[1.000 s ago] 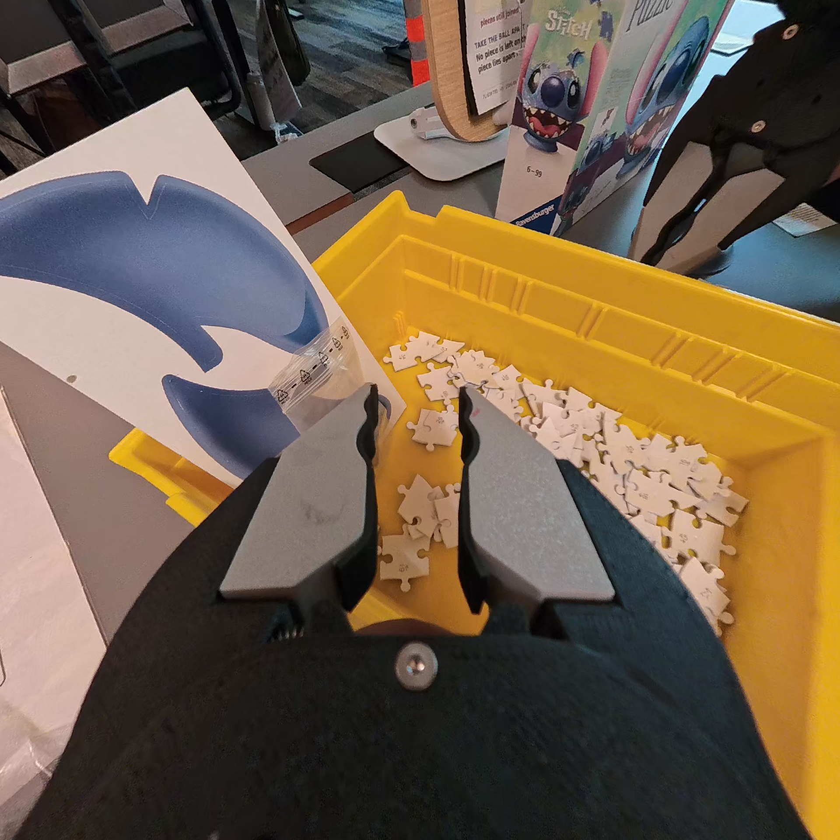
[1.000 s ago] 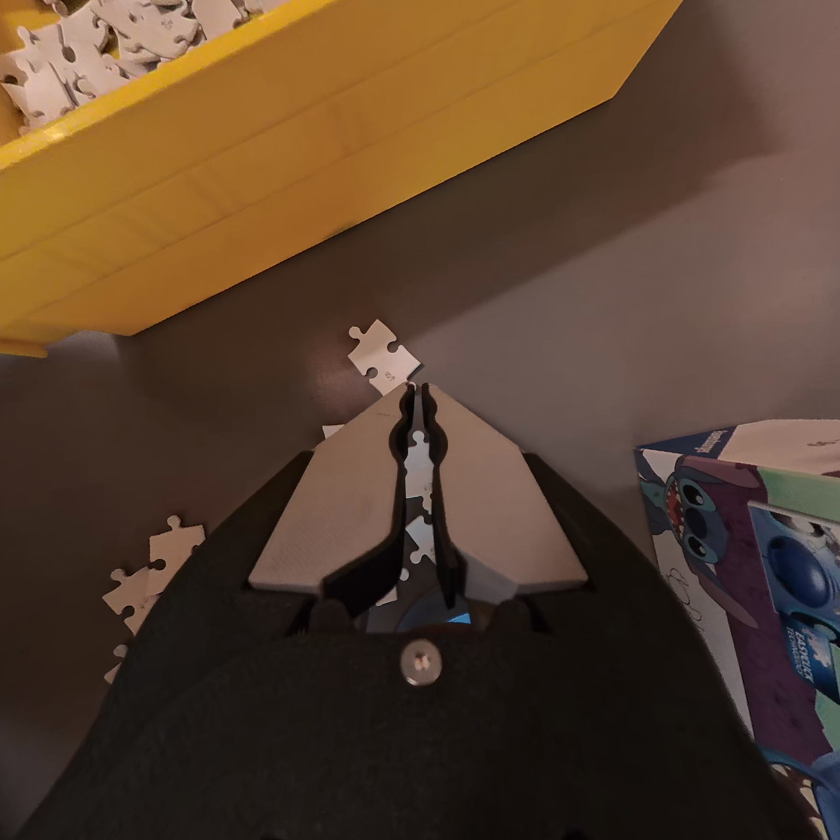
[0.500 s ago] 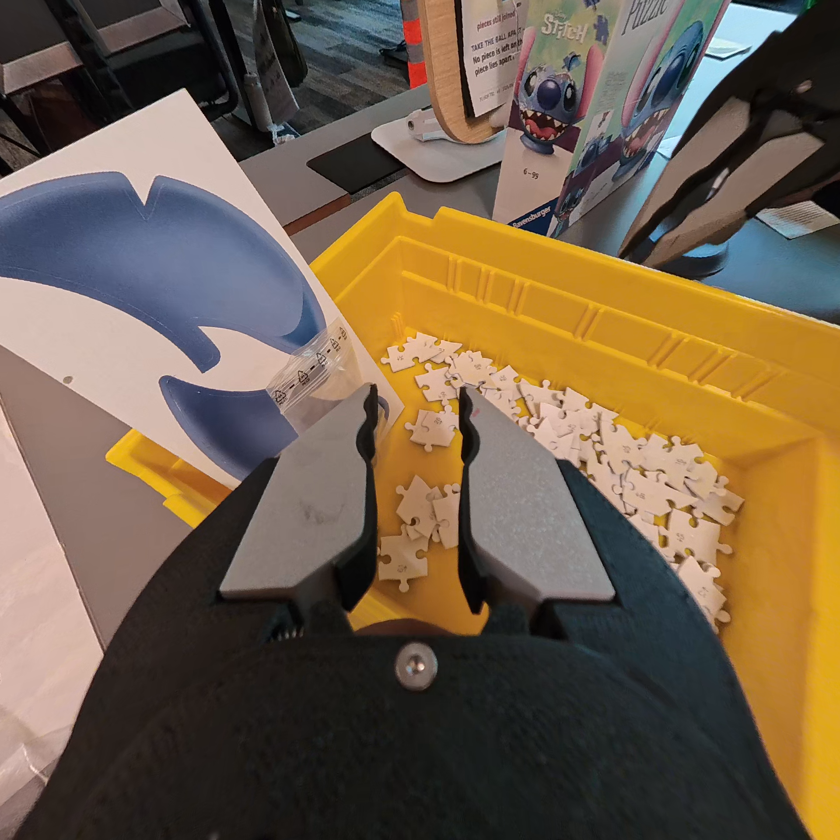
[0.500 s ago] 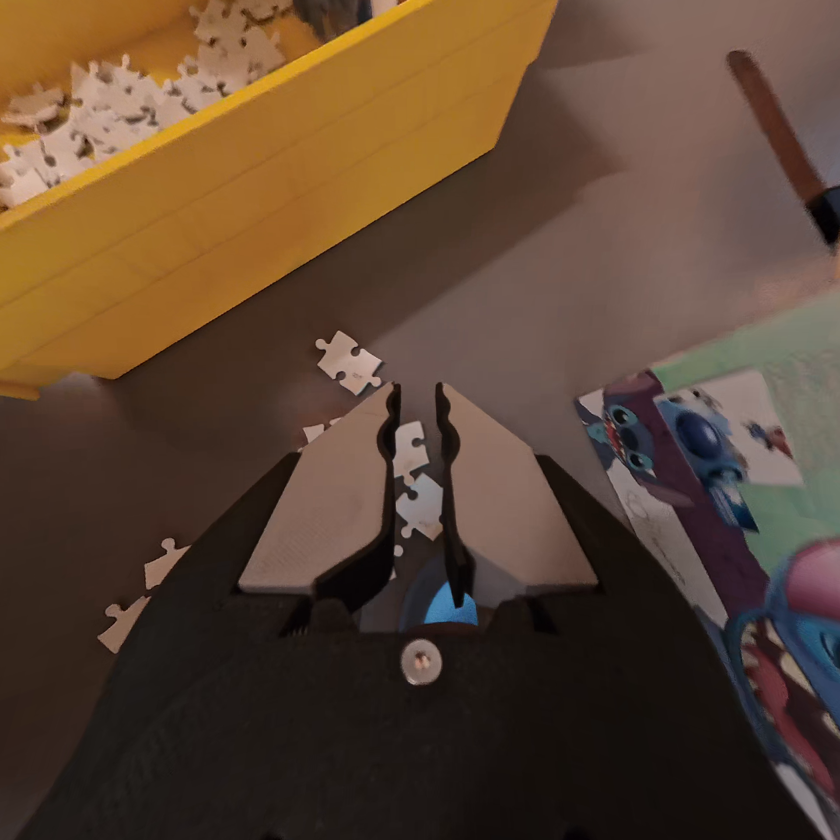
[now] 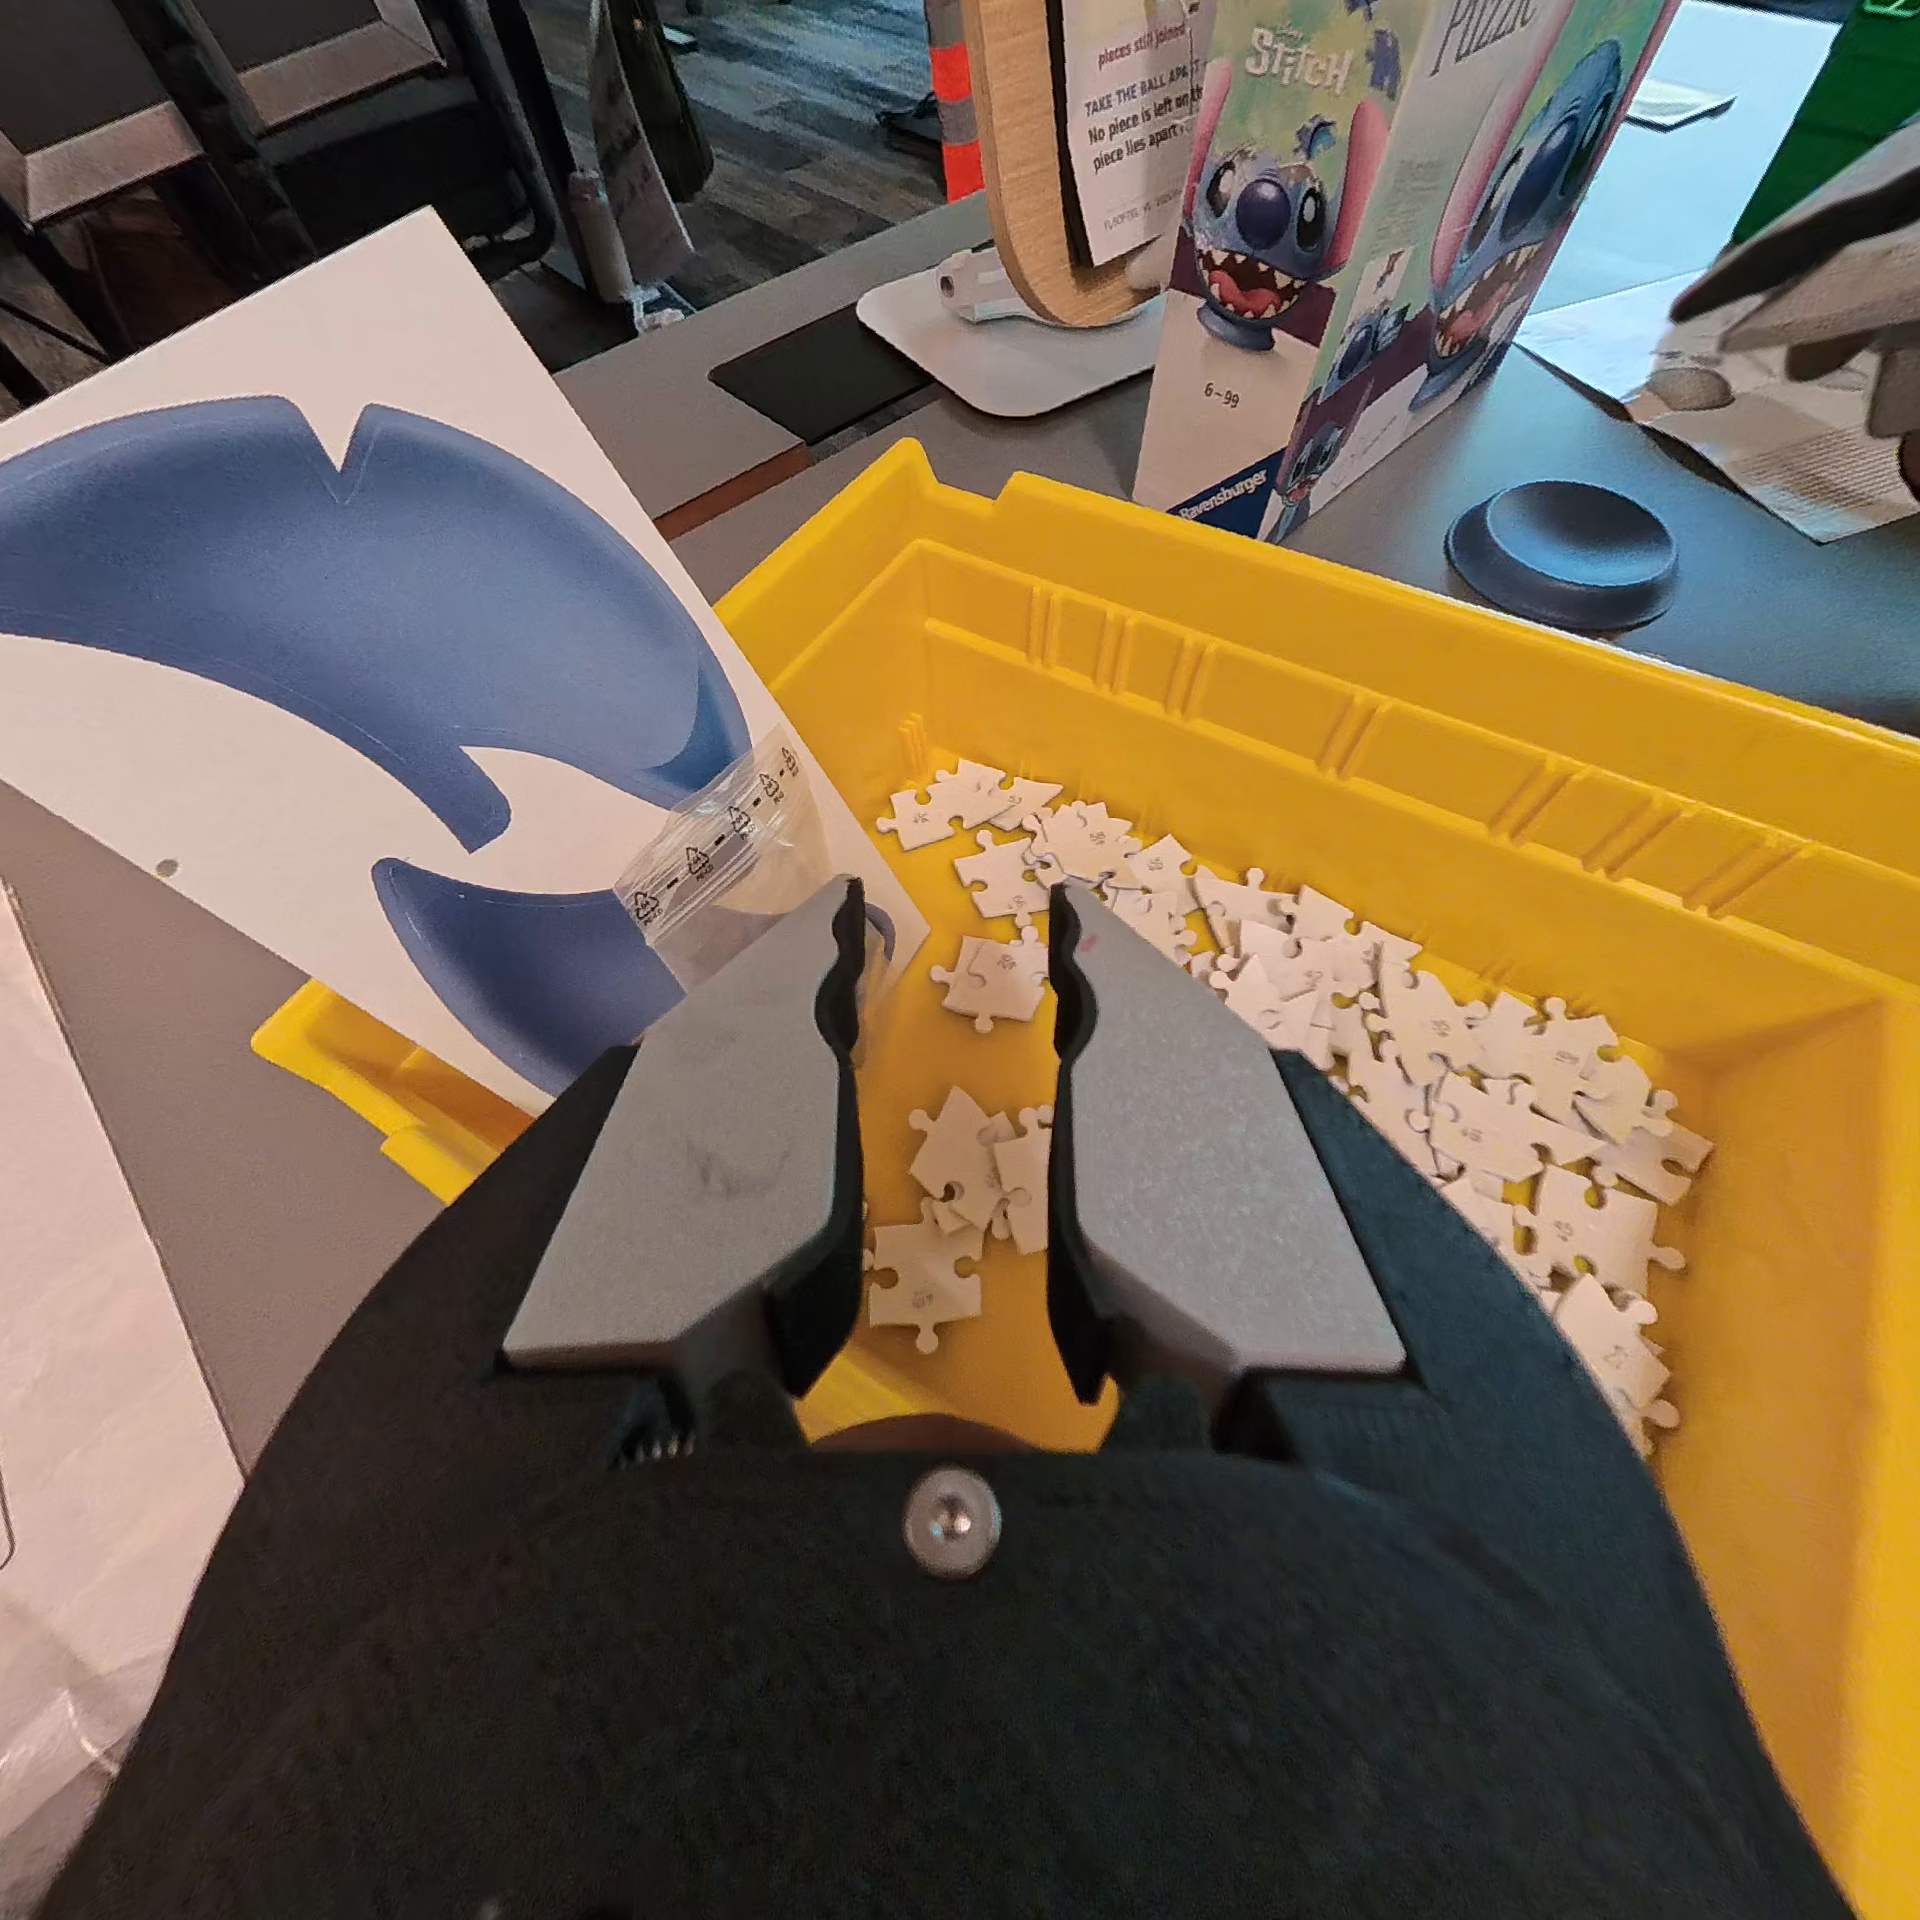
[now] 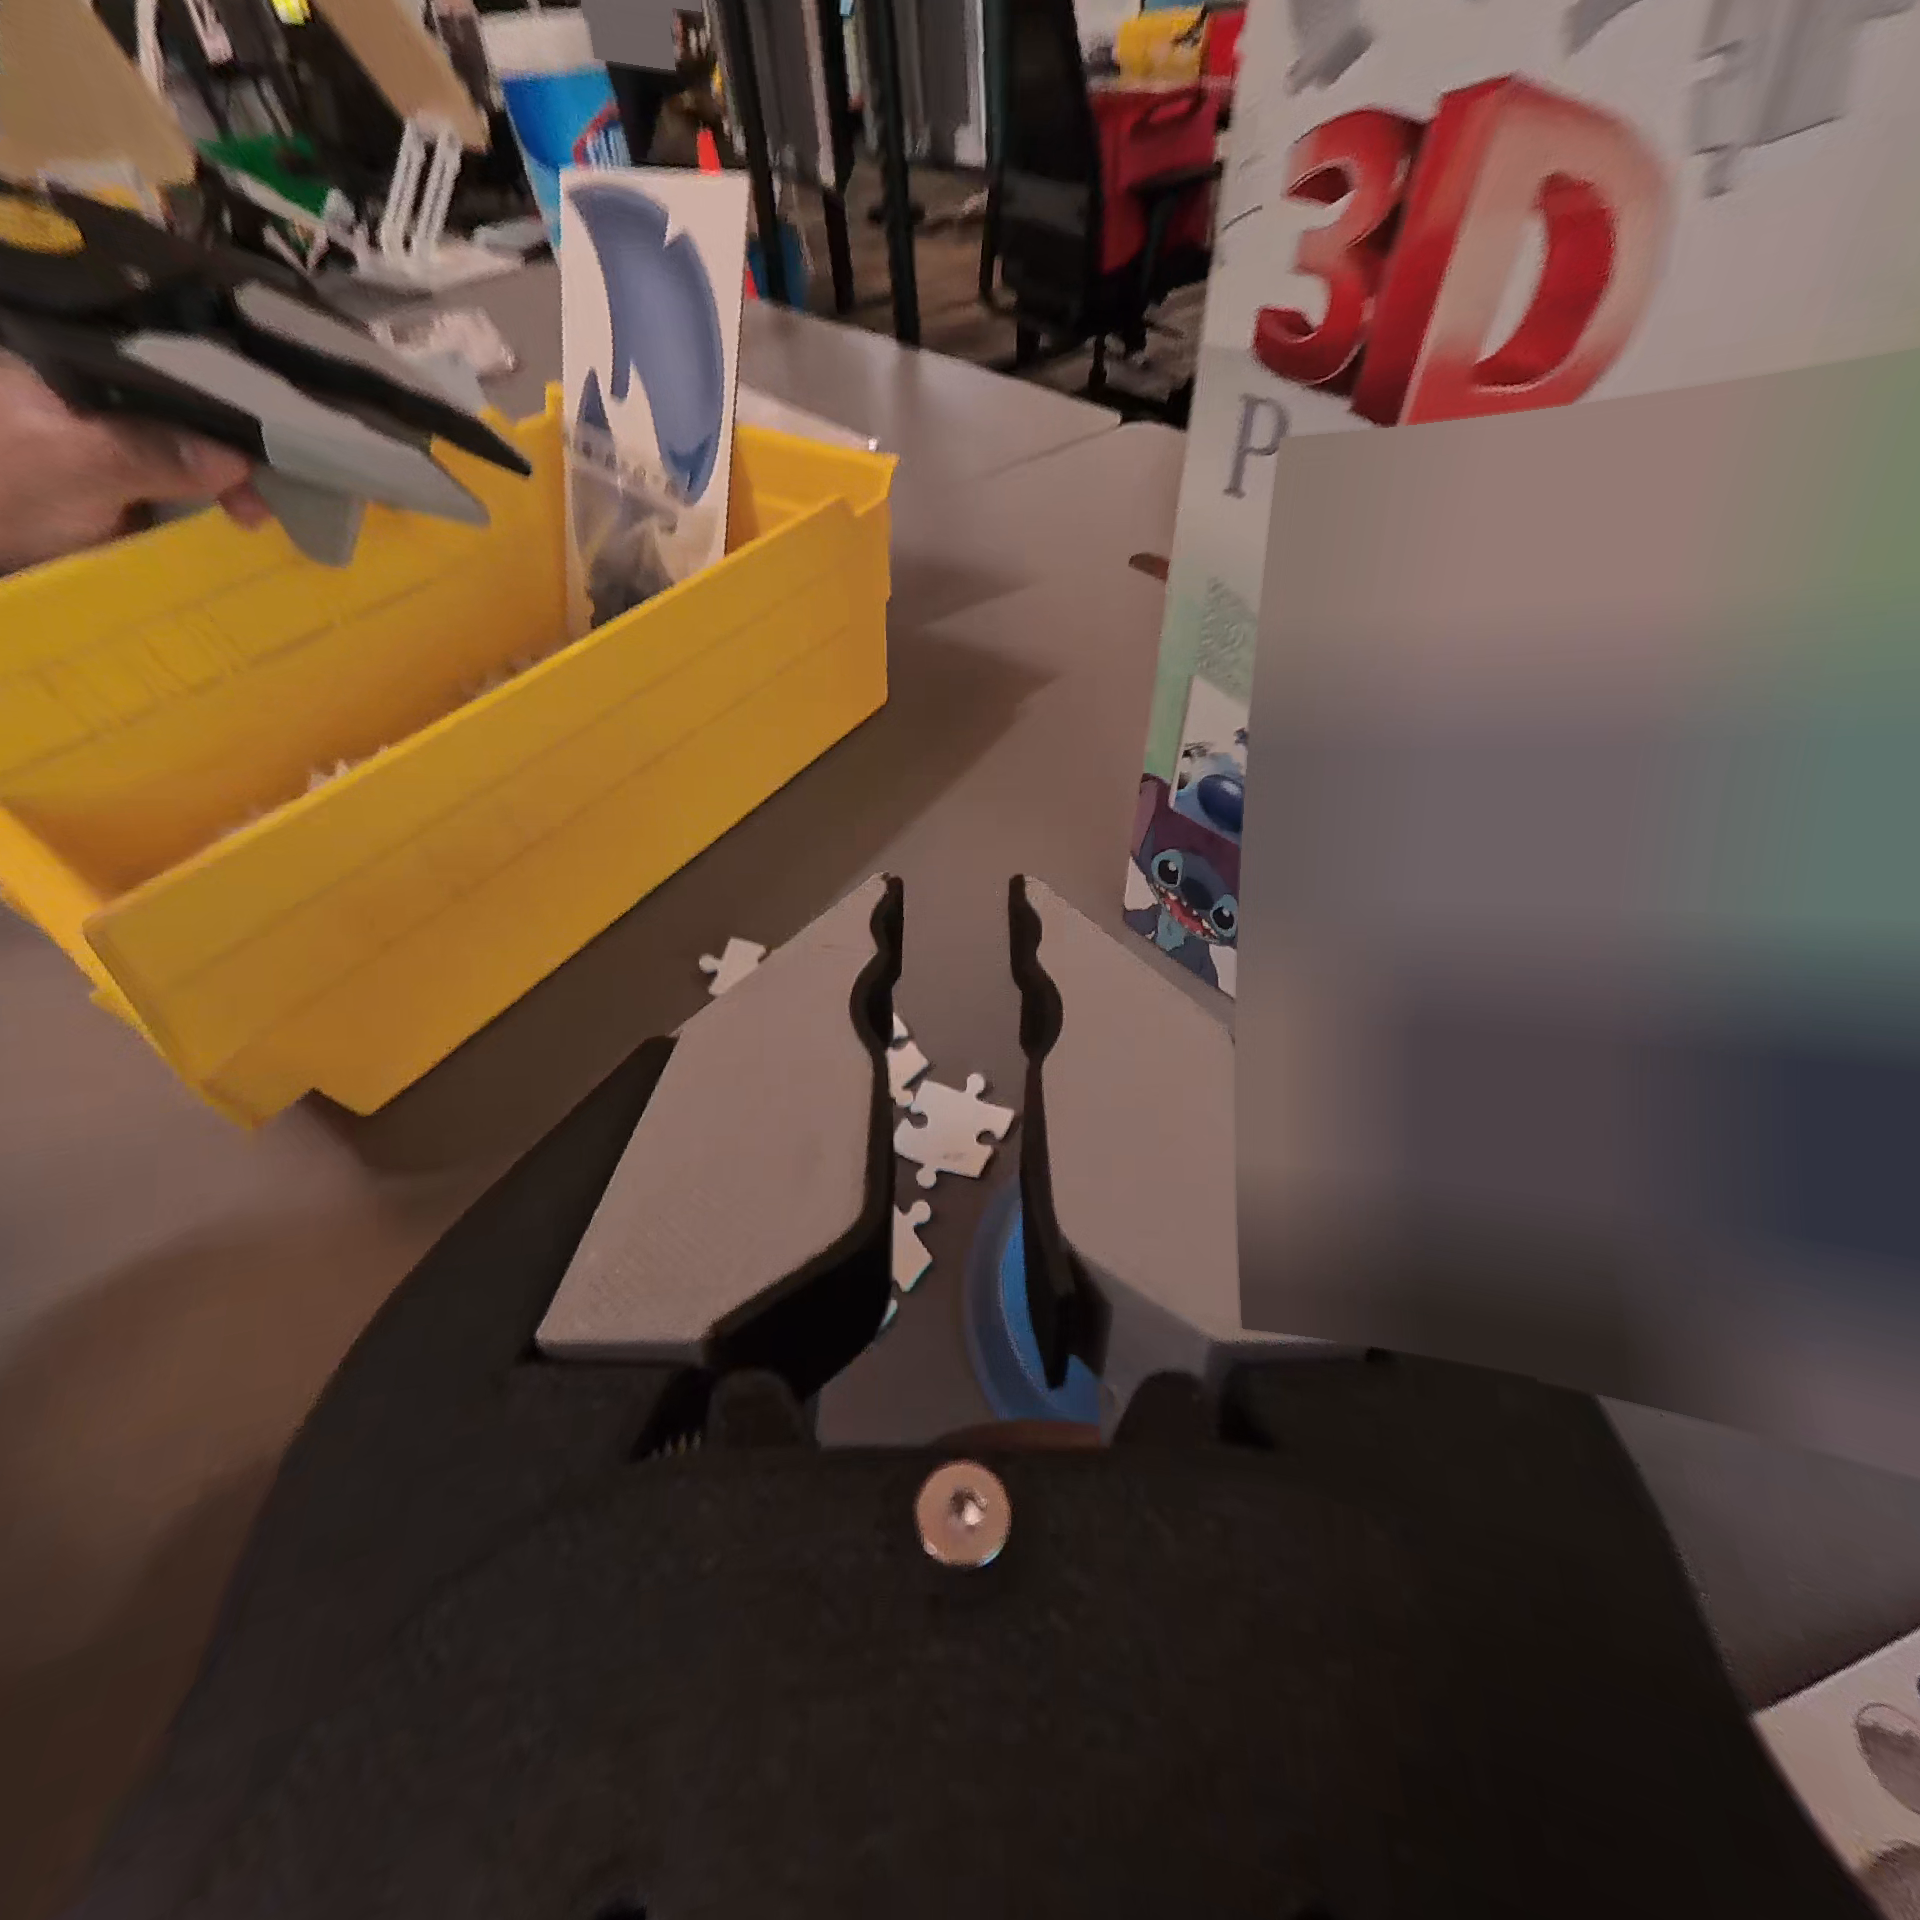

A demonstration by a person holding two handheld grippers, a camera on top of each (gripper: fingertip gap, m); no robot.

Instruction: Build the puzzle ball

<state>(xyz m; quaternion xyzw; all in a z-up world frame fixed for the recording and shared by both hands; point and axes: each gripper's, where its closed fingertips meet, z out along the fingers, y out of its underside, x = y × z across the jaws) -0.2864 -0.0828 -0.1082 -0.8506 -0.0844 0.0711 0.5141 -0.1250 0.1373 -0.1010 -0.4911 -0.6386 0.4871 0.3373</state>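
My left gripper is open and empty, held over the yellow bin. Several white puzzle pieces lie face down on the bin floor. My right gripper is open and empty above the grey table. A few loose white pieces lie on the table under its fingers. A round dark blue stand shows under the right finger, and in the left wrist view it sits behind the bin. My right gripper shows blurred at that view's right edge.
A white card with blue shapes and a clear plastic bag lean in the bin's left end. The puzzle box stands behind the bin, close to my right gripper. A printed paper sheet lies at the right. My right fingertips sit around 30 centimeters from my left ones.
My right gripper went from shut to open, rose off the loose pieces on the table and tilted up to look across it. My left gripper stayed open over the bin.
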